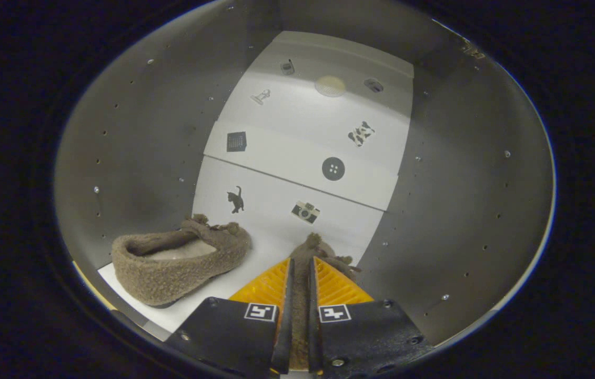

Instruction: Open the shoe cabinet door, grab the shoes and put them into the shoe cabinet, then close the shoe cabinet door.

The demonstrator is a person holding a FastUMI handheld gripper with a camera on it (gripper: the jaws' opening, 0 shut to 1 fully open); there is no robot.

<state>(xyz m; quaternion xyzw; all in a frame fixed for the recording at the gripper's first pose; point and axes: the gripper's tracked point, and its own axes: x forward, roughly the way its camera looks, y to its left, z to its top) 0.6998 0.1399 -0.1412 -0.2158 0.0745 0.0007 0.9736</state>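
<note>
Gripper clenched on fuzzy brown slipper, its mate lying beside.

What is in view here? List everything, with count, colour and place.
Slipper on shelf: one, brown fleece, lying on its side on the white shelf floor, to the side of the fingers.
Held slipper: one, brown fleece, pinched between the fingers, its toe poking out ahead of them.
Cabinet wall: grey side panels with rows of small holes.
Back panels: white, stepped, beyond both slippers.
Stickers: several, mostly dark, scattered on the back panels, among them a button, cat and camera.
Gripper: one, jaws closed on the held slipper.
</note>
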